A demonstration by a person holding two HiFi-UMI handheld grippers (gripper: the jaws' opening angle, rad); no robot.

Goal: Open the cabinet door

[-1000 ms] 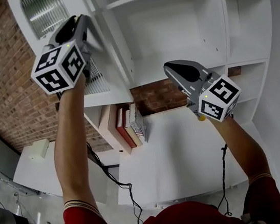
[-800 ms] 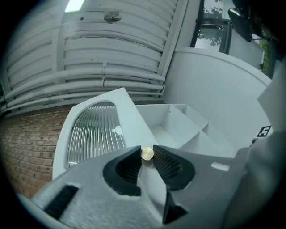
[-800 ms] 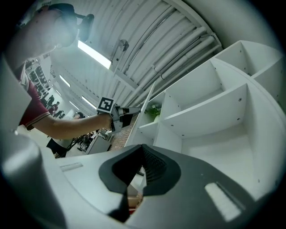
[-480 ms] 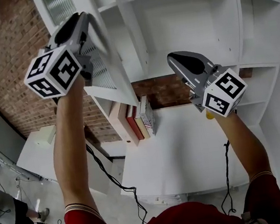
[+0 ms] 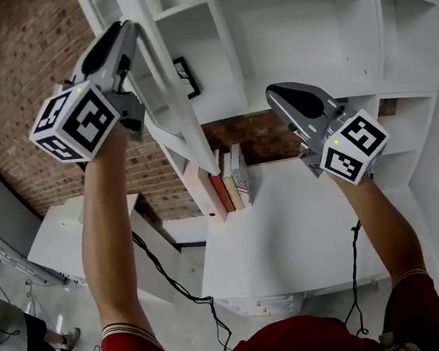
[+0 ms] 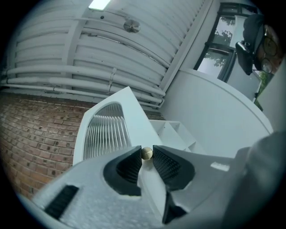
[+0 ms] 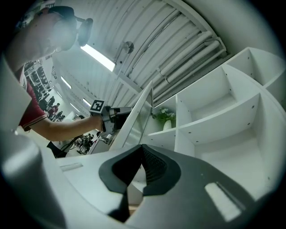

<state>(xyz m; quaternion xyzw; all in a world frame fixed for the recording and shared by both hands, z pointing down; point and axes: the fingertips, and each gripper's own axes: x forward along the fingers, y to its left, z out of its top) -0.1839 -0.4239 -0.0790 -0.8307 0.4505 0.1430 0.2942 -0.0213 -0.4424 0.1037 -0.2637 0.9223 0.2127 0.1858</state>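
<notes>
Left gripper (image 5: pixel 129 37) pinches the small round cream knob (image 6: pixel 146 153) of the white cabinet door with the ribbed glass panel (image 5: pixel 171 108). The knob sits between both ribbed pads. The jaws have just been opening a touch, but the pinch looks intact.

Change over the last second: the door has swung further off the white shelving unit (image 5: pixel 304 29). It now runs near edge-on in the head view, from 12 down toward 6 o'clock, at about 11 o'clock of frame centre. The compartment behind it is exposed, and a small black-framed picture (image 5: pixel 184 78) shows just at 3 o'clock of the door. It was hidden a second ago.

Right gripper (image 5: pixel 274 94) sits at 1 o'clock of centre, well apart from the door. Its jaws are together on nothing, and it points into the open shelves, so it's idle.

My read is the door is well over half open and the task is nearly done. The risk is that slackening pinch: the knob is small and round and could slip out on the last bit of swing.
</notes>
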